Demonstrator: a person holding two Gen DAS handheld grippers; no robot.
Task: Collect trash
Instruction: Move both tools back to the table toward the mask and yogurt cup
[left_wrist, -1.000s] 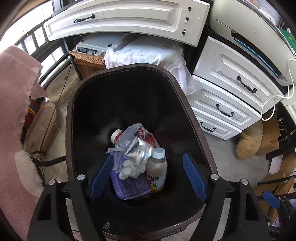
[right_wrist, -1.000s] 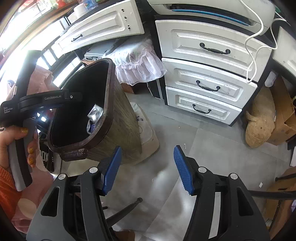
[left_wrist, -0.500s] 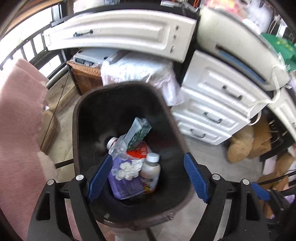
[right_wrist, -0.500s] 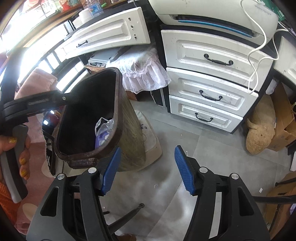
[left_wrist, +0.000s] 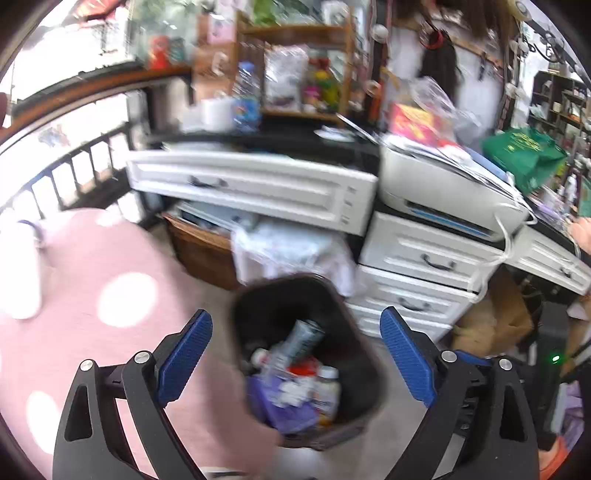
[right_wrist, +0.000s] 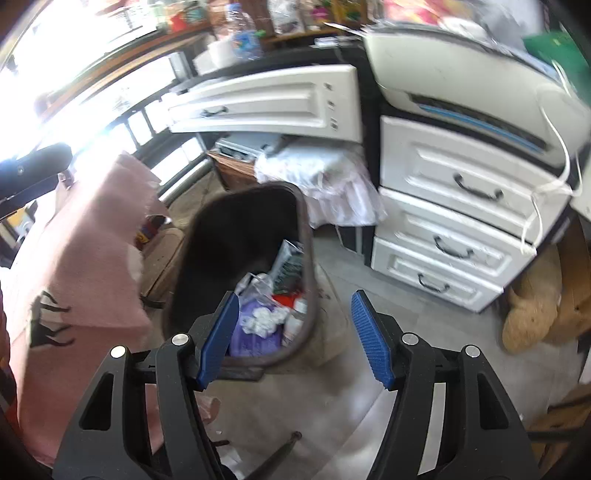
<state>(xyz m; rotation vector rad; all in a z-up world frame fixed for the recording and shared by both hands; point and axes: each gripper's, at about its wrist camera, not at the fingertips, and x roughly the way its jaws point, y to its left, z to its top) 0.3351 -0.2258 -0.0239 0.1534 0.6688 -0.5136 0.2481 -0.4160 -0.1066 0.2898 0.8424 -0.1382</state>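
Observation:
A dark brown trash bin (left_wrist: 258, 295) stands on the floor; it also shows in the right wrist view (right_wrist: 308, 236). Inside lie a purple wrapper (left_wrist: 291, 415), crumpled white tissue (right_wrist: 264, 319), a small bottle (left_wrist: 328, 387) and a silver-green packet (left_wrist: 304, 338). My left gripper (left_wrist: 295, 356) is open and empty, high above the bin. My right gripper (right_wrist: 295, 334) is open and empty, above the bin's near right rim.
White drawers (right_wrist: 454, 221) and a printer (right_wrist: 461, 85) stand right of the bin. A pink dotted cloth (left_wrist: 92, 295) covers a surface at left. A white frilly cover (right_wrist: 332, 181) lies behind the bin. A tan stuffed toy (right_wrist: 532, 317) sits on the floor at right.
Both grippers have risen and pulled back, so the bin looks smaller and the cluttered countertop has come into view. Both stay open and empty. The trash in the bin lies unchanged.

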